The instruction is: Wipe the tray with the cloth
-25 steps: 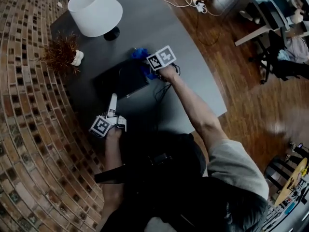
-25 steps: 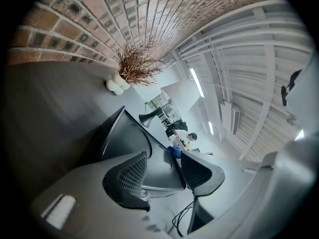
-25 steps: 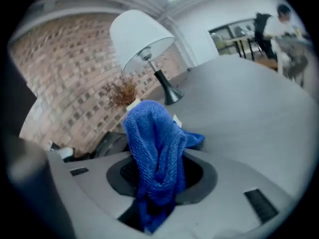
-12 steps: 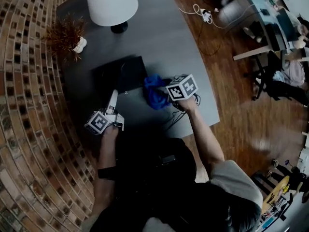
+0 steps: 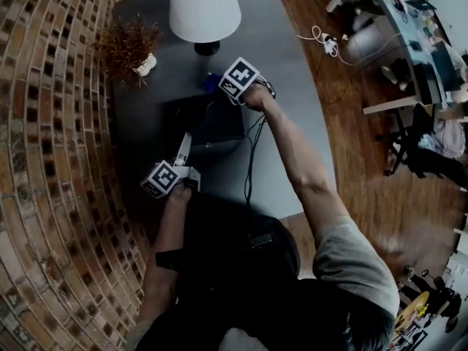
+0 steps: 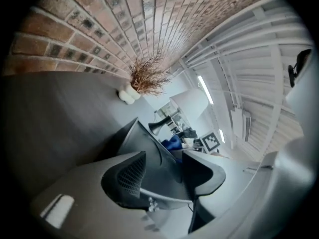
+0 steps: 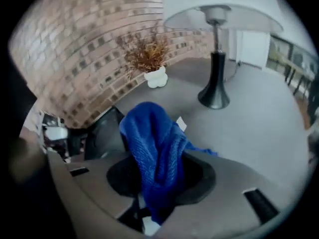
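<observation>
A: Checking state: right tool (image 7: pixel 159 183) is clamped on the blue cloth (image 7: pixel 152 138), which is bunched past the tips at the tray's (image 5: pixel 212 123) far edge.
B: Tray?
A: Flat on the bench (image 5: pixel 292 123), on the person's side of that tool, long axis crossways. Left tool (image 6: pixel 162 176) is at the near rim. Its jaws have just been opening to a narrow gap, rim between, seemingly unpinched.
B: Probably drag the cloth bodyward.

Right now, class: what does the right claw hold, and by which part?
The right claw grips the blue cloth by a bunched fold; the rest bulges out beyond its jaws.
</observation>
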`<action>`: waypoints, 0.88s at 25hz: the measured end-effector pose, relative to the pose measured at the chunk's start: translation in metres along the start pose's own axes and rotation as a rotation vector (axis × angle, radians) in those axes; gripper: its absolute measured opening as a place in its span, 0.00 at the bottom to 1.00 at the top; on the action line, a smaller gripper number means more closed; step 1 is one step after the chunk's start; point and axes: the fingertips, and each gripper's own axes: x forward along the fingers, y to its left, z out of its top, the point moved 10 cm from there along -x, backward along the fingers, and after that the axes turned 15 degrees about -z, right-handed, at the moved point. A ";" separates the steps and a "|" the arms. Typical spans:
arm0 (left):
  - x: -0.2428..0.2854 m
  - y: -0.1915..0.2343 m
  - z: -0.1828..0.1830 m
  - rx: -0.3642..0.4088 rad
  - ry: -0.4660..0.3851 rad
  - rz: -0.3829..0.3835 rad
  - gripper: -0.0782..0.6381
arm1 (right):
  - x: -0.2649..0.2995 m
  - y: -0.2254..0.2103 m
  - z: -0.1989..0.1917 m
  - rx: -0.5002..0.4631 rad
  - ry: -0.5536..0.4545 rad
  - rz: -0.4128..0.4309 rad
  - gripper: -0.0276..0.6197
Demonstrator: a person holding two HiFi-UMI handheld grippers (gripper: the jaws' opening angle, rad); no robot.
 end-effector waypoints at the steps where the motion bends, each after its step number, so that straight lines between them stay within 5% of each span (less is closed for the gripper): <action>1: 0.005 0.001 0.008 0.020 0.000 -0.004 0.43 | -0.001 0.002 -0.010 0.065 0.010 0.056 0.24; 9: 0.050 0.017 0.045 0.234 0.215 -0.076 0.46 | -0.043 0.089 -0.140 0.533 -0.120 0.173 0.24; 13: 0.076 0.017 0.058 0.203 0.229 -0.223 0.49 | -0.046 0.140 -0.176 0.591 -0.183 0.270 0.24; 15: 0.058 0.006 0.055 0.183 0.229 -0.220 0.49 | -0.049 0.134 -0.184 0.639 -0.229 0.257 0.24; 19: -0.019 -0.027 0.013 0.244 0.367 -0.134 0.48 | -0.056 0.074 -0.164 0.933 -0.447 0.184 0.25; 22: -0.075 -0.034 -0.029 0.134 0.367 -0.037 0.52 | -0.045 0.039 -0.126 1.065 -0.590 0.177 0.25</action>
